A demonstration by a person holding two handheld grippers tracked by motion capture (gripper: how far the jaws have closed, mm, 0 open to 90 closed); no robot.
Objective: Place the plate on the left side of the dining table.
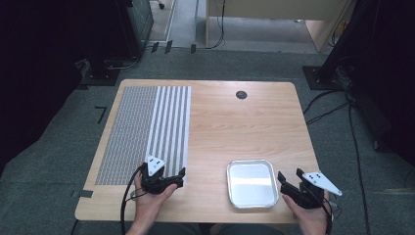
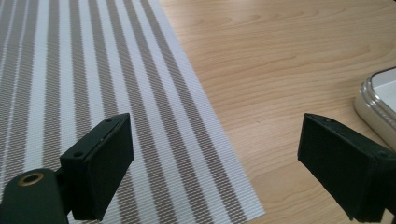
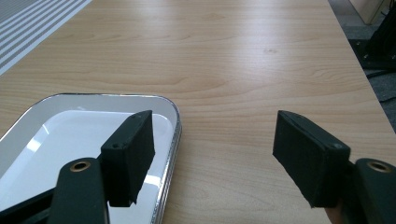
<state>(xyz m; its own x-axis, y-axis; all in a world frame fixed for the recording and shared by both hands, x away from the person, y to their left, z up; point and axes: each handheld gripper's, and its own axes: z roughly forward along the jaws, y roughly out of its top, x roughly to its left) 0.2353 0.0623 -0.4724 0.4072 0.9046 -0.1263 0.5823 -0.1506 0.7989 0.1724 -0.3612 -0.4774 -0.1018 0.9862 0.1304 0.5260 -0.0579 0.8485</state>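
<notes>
High view: left gripper [image 1: 171, 179] is hovering over the striped mat's [image 1: 147, 127] near right corner; right gripper [image 1: 289, 182] is waiting just right of the metal tray [image 1: 251, 183], both w/ nothing held. Left gripper view: jaws are standing wide over the mat [image 2: 93, 88] edge; risk: pads are skidding on flat weave, missing the edge. Right gripper view: jaws are gaping wide & empty beside the tray [image 3: 173, 128]; risk: the left pad is nudging the rim, shoving it off-spot.
</notes>
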